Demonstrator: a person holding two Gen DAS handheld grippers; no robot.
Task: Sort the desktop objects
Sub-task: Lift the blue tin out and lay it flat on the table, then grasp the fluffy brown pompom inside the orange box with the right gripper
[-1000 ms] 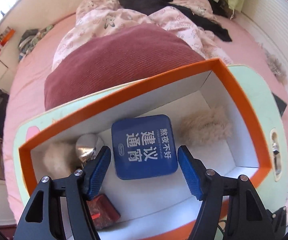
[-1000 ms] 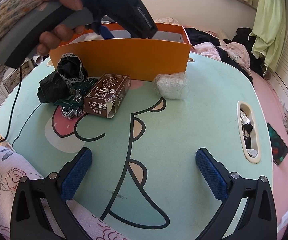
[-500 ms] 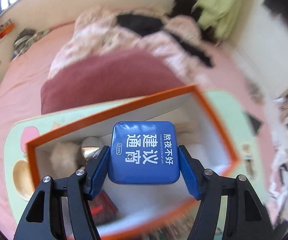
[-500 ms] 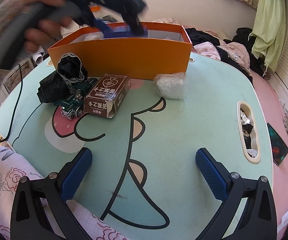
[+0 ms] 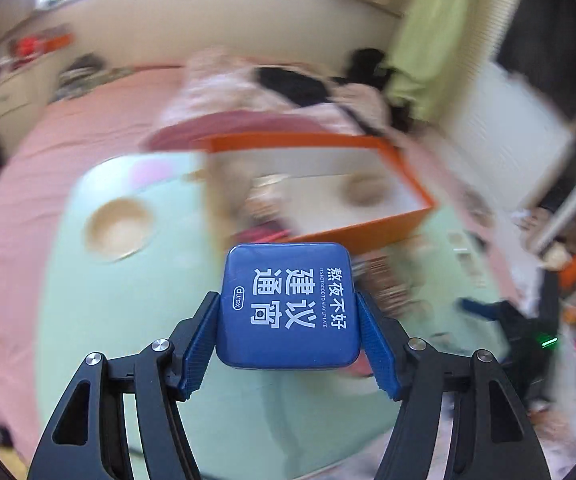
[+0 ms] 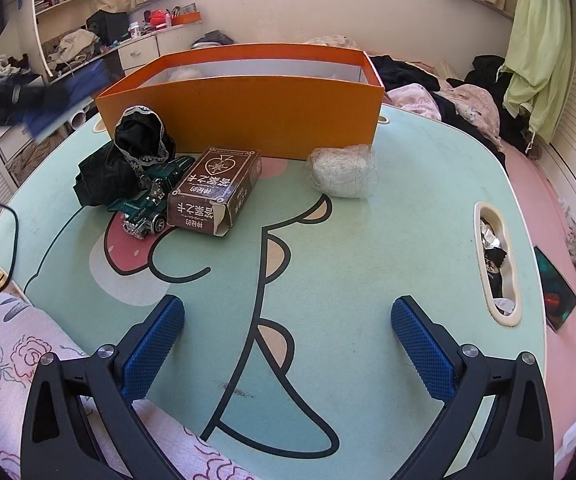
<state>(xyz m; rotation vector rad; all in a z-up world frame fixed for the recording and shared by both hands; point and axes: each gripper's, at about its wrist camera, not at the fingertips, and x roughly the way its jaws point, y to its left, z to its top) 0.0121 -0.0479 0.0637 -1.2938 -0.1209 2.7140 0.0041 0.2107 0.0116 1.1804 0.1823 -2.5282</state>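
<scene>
Left wrist view: left tongs clamped on square blue tin, outside orange cardboard box, presumably for re-sorting | right tongs apart, empty, near the box.

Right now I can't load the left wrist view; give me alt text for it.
The left hand-held gripper is shut on a blue tin with white lettering, held above a pale green table. Behind it, blurred, sits an open orange box and a pink bed.

Green cartoon table: orange box, brown carton, toy car.
</scene>
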